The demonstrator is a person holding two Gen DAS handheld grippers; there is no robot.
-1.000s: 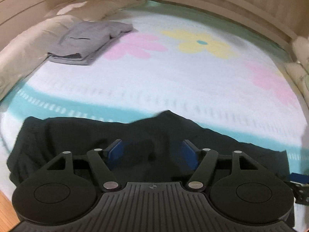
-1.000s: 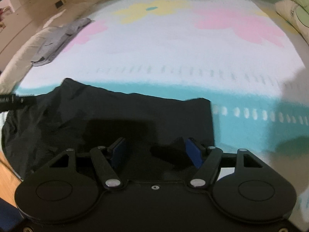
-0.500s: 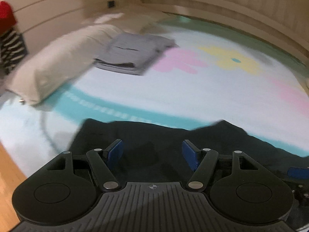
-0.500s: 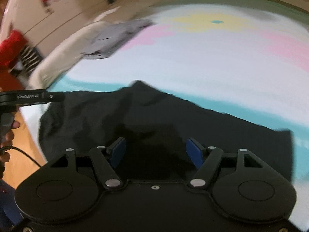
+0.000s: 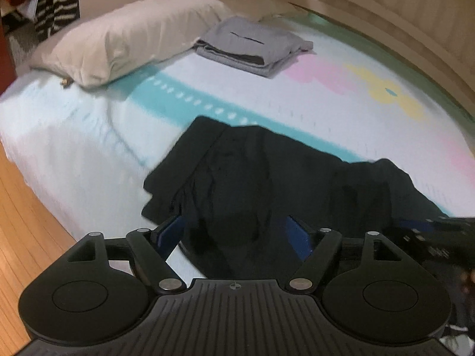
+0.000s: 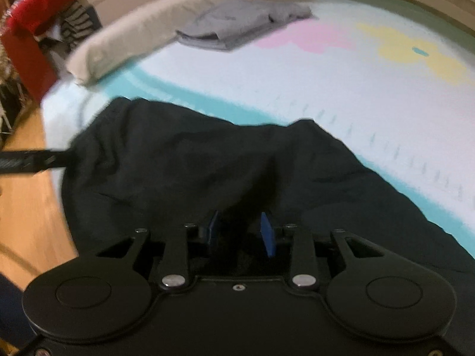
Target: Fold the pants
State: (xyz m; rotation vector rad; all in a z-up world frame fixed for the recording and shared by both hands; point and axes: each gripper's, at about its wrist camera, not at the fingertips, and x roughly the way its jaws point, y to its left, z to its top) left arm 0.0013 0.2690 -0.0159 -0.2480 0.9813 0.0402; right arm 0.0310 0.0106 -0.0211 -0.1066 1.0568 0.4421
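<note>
Black pants [image 5: 267, 178] lie rumpled on the bed's near edge, waistband end to the left. My left gripper [image 5: 234, 234] is open, its blue pads on either side of the near edge of the cloth. In the right wrist view the pants [image 6: 184, 160] fill the foreground. My right gripper [image 6: 240, 234] has its pads drawn close together on a raised bunch of black cloth. The left gripper also shows in that view [image 6: 32, 161] at the pants' left end.
The bed has a white sheet [image 5: 297, 101] with teal stripe and flower print. A folded grey garment [image 5: 252, 44] and a beige pillow [image 5: 130, 32] lie at the back left. Wooden floor [image 5: 26, 222] is at the left. A red box [image 6: 32, 29] stands beyond the bed.
Both views have swung left toward the pillow end. My right gripper's pads have closed from wide apart onto the black cloth. The left gripper stays open.
</note>
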